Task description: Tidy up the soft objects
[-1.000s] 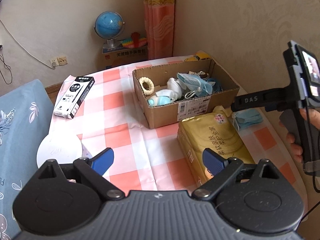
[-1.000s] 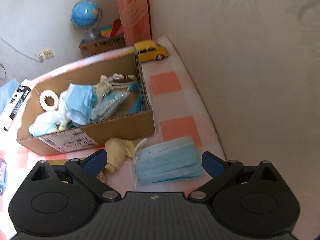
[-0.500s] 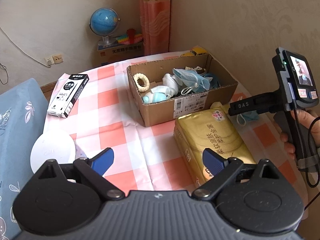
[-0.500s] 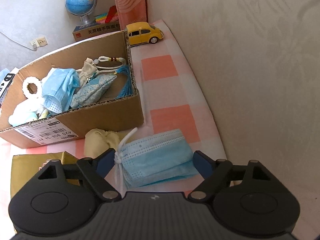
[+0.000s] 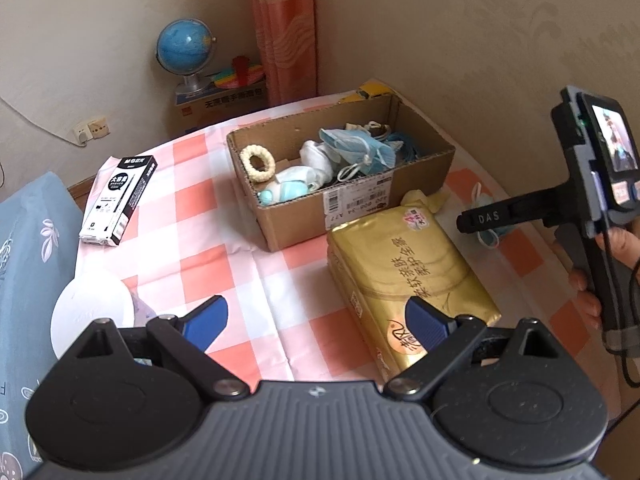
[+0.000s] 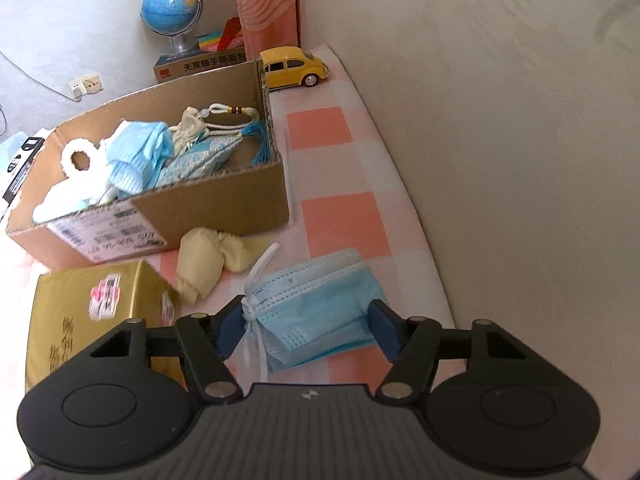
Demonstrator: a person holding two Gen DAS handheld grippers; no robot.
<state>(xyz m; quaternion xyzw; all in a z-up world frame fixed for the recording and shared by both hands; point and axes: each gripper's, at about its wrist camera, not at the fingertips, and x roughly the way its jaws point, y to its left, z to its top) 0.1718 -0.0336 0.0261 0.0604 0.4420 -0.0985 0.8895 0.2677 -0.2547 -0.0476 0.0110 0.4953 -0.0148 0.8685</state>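
Globe (image 5: 183,49) on printed box (image 5: 220,98); toy car (image 6: 293,66); black carton (image 5: 119,199); white disc (image 5: 91,312); wall socket (image 5: 91,131); checked cloth (image 5: 200,248).

The left tool (image 5: 316,322) is matte black plastic: two round housings, a ribbed grey centre plate with a small logo, silver screws at the linkage pivots and blue pads (image 5: 206,322) on its fingers. The right tool (image 6: 307,330) matches it; its black handle is stamped "DAS", carries a small lit screen, and trails a black cable past bare fingers.

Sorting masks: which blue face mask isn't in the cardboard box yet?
The folded blue face mask on the checked cloth, between the right gripper's fingers; others lie inside the cardboard box.
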